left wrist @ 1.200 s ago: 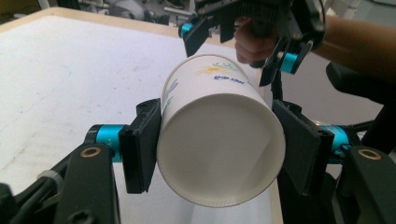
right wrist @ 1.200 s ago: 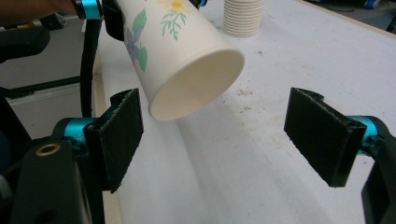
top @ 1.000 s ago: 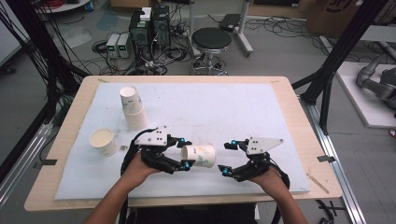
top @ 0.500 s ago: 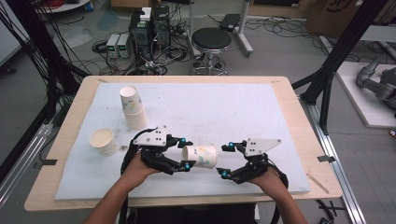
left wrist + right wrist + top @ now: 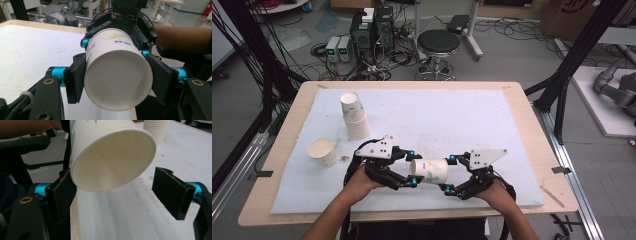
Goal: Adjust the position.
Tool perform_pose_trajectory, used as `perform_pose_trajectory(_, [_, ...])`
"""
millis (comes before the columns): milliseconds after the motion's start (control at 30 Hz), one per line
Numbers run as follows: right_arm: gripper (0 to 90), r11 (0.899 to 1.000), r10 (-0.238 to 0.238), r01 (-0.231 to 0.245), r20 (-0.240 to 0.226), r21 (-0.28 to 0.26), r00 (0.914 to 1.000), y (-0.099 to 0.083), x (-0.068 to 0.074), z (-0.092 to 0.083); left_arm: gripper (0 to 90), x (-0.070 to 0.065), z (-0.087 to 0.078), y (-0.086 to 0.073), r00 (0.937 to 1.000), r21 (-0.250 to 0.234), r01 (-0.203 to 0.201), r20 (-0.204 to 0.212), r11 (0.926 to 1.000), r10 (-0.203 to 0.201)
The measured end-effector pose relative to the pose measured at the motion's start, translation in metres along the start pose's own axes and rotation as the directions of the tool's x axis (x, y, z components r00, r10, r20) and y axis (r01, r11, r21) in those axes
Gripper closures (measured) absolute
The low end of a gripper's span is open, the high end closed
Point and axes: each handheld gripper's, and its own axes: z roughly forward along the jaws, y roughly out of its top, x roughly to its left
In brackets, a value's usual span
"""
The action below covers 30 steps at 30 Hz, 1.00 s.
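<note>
A paper cup [image 5: 432,170] with a small print on its side is held level over the front of the white mat [image 5: 452,115]. My left gripper [image 5: 413,169] is shut on it near its base. In the left gripper view the pads [image 5: 75,80] press both sides of the cup [image 5: 112,47]. My right gripper [image 5: 448,174] stands open at the cup's mouth end. In the right gripper view the open mouth of the cup [image 5: 112,157] faces me between the jaws of the right gripper [image 5: 117,195]. The rim is close to the left pad [image 5: 62,192] and well apart from the right one.
A stack of paper cups [image 5: 354,117] stands at the mat's left, with a single upright cup [image 5: 323,151] in front of it. The stack [image 5: 155,127] is also at the top of the right gripper view. The table's wooden edge [image 5: 532,125] frames the mat.
</note>
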Motion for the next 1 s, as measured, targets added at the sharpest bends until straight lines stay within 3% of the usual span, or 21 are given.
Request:
perform_pose_trajectory(367, [22.6,0.998,-0.006,0.002,-0.054,-0.061,0.9986,0.0006,-0.0004,0.0004,35.9,0.0021,0.0005,-0.0022,0.9985,-0.048,0.038,0.041,0.9981,-0.036])
perform_pose_trajectory(567, [24.7,0.995,-0.011,0.005,-0.064,-0.097,0.9979,-0.0004,-0.001,-0.0006,36.0,0.0032,-0.0005,-0.0054,0.9979,-0.045,0.046,0.047,0.9979,-0.044])
perform_pose_trajectory(1000, [28.1,0.996,-0.013,0.008,-0.059,-0.087,0.9982,-0.0008,-0.0014,-0.0002,34.2,0.002,0.0006,-0.0071,0.9986,-0.036,0.048,0.025,0.9982,-0.047])
